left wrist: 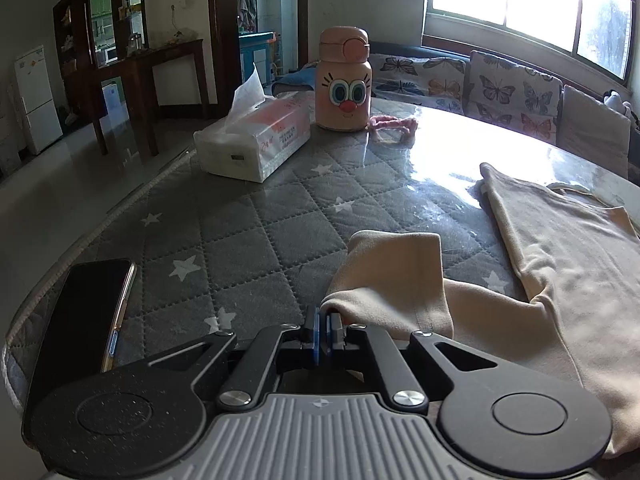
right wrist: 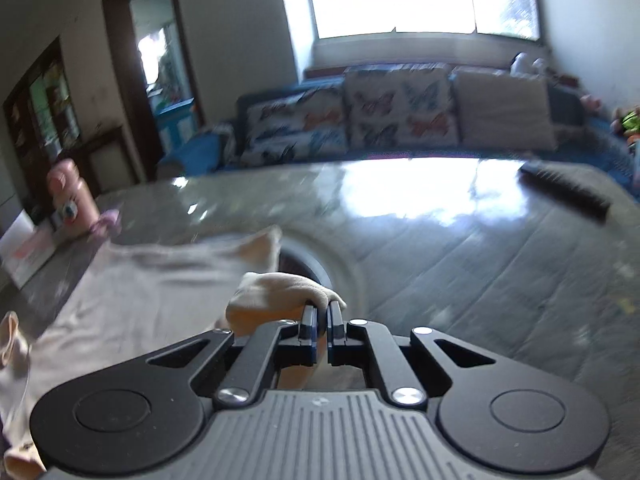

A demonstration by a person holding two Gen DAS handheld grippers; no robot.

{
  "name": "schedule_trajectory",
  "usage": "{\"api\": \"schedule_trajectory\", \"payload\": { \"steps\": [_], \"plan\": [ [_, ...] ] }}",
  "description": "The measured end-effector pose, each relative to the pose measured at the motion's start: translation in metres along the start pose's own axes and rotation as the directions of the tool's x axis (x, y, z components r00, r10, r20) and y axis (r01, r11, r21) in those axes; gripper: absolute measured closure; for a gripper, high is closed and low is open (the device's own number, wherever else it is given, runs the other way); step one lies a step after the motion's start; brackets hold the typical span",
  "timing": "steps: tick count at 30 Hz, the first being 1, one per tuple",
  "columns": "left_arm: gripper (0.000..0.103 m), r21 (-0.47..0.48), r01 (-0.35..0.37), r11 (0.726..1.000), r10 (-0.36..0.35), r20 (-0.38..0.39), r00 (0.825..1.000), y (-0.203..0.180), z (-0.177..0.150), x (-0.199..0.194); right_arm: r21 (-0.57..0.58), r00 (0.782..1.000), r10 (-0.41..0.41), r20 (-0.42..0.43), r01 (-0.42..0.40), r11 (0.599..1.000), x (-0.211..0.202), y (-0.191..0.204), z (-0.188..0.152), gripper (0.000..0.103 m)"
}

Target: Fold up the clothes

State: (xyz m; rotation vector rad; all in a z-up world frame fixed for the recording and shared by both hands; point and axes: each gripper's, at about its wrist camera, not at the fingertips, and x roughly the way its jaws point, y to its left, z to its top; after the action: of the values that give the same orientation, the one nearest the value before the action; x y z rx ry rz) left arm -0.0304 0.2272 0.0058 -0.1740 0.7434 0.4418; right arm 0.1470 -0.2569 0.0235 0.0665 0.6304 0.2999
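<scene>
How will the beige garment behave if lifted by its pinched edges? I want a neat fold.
Likely floppy: the beige garment already droops and bunches where the left gripper and right gripper pinch it. Probably light, as a thin pinch of cloth holds it. It may slide easily, since the table cover looks glossy.

Right view motion-blurred — bottle (right wrist: pixel 71 200) smeared, phone (left wrist: pixel 78 320) edge-cropped
</scene>
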Motion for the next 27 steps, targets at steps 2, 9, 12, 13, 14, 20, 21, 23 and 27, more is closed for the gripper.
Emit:
{"api": "schedule_trajectory", "payload": {
  "steps": [2,9,12,13,14,20,21,23,27],
  "plan": [
    [0.099,-0.003,0.002,1.000,-0.002,-0.001,1.000,0.000,0.000,0.000,0.006,0.998,-0.049,0.027,0.049,0.999,-0.006,-0.007,0.006,0.099],
    [0.099,0.004,0.002,1.000,-0.002,-0.012,1.000,0.001,0.002,0.000,0.068,0.962,-0.274,0.012,0.273,0.960,-0.009,-0.055,0.018,0.090],
    [0.096,0.005,-0.001,1.000,0.001,-0.019,1.000,0.002,0.002,-0.001,0.064,0.948,-0.316,-0.031,0.317,0.946,-0.005,-0.071,0.008,0.084],
    [0.095,0.005,-0.001,1.000,0.001,-0.021,1.000,0.003,0.002,-0.002,0.078,0.950,-0.310,-0.045,0.313,0.947,-0.005,-0.076,0.004,0.082],
    [0.095,0.005,-0.002,1.000,0.002,-0.022,1.000,0.003,0.002,-0.003,0.088,0.952,-0.300,-0.060,0.305,0.948,-0.004,-0.080,0.000,0.077],
    [0.089,0.007,-0.025,1.000,0.025,-0.022,0.999,0.004,0.002,-0.010,0.099,0.962,-0.244,-0.119,0.256,0.962,0.012,-0.084,-0.021,0.063],
    [0.084,0.008,-0.031,0.999,0.032,-0.020,0.999,0.004,0.002,-0.011,0.102,0.963,-0.239,-0.123,0.252,0.962,0.015,-0.084,-0.022,0.062],
    [0.081,0.007,-0.041,0.999,0.041,-0.015,0.999,0.005,0.002,-0.015,0.096,0.964,-0.239,-0.120,0.250,0.963,0.021,-0.083,-0.024,0.062],
    [0.070,0.005,-0.058,0.998,0.058,-0.008,0.998,0.007,0.000,-0.024,0.070,0.963,-0.252,-0.099,0.260,0.963,0.028,-0.081,-0.025,0.067]
  ]
}}
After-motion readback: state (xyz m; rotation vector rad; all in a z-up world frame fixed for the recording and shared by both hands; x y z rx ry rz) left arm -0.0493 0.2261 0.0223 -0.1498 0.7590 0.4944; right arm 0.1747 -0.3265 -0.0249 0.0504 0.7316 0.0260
